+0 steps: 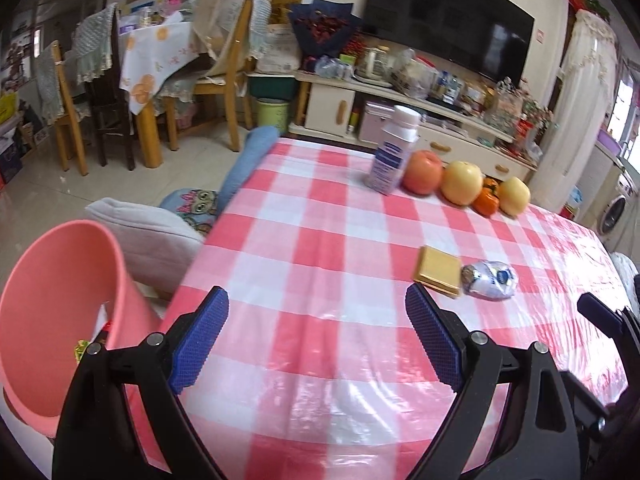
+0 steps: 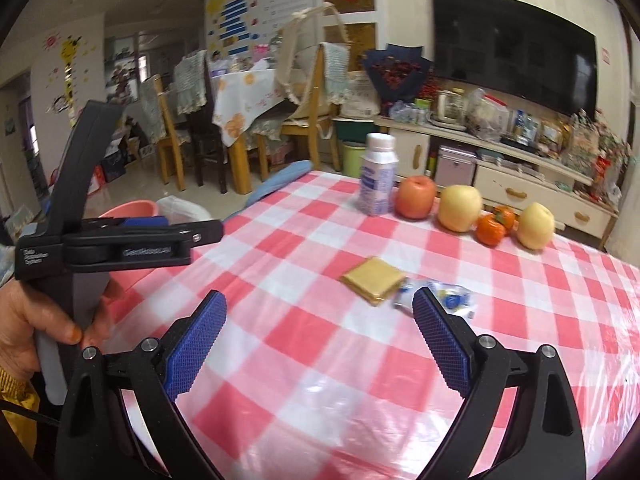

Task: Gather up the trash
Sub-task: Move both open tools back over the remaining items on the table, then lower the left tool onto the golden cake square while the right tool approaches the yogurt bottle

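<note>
Centrally on the checked tabletop [image 1: 320, 240], a crumpled wrapper [image 1: 490, 280] is seen touching a yellow pad [image 1: 438, 270]. Nearer, the left tool [image 1: 316, 340] and right tool [image 2: 318, 340] are held apart, empty. A pink bin [image 1: 60, 300] stands left.

glossy plastic tablecloth [image 1: 320, 240], crinkled foil wrapper [image 1: 490, 280]

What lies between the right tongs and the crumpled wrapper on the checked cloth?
Nothing: in the right wrist view only bare checked tablecloth separates the open right tongs from the crumpled wrapper, beside the yellow pad.
</note>
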`<act>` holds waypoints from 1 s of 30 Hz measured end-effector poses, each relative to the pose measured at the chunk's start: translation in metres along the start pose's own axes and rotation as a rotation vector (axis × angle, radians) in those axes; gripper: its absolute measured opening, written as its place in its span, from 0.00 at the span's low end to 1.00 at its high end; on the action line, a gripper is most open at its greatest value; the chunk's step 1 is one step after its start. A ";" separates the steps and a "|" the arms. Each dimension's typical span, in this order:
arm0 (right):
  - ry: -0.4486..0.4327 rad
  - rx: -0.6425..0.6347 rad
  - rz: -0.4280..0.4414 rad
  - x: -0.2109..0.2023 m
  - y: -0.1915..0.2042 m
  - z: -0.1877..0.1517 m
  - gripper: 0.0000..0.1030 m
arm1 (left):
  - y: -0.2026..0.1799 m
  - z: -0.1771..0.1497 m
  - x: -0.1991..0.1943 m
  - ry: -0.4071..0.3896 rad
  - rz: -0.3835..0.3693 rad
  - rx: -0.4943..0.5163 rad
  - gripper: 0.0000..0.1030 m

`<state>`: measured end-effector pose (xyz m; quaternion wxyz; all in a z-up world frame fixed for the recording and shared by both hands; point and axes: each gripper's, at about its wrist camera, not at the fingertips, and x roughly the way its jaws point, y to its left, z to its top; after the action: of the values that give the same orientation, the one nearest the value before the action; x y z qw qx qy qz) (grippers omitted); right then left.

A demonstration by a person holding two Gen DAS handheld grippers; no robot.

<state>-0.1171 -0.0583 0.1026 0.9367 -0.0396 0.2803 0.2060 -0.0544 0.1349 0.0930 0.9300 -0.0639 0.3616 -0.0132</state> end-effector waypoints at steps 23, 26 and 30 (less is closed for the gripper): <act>0.147 0.338 -0.020 0.020 -0.151 -0.016 0.90 | -0.127 0.009 0.106 0.194 -0.073 0.339 0.88; 0.171 0.330 -0.007 0.035 -0.148 -0.015 0.91 | -0.134 0.008 0.123 0.218 -0.060 0.375 0.88; 0.199 0.303 0.002 0.055 -0.142 -0.012 0.91 | -0.137 0.007 0.141 0.246 -0.050 0.395 0.87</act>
<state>-0.0236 -0.1700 0.0563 0.8994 0.0823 0.3994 0.1575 0.0575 -0.0101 0.0206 0.8728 0.1128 0.4610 -0.1144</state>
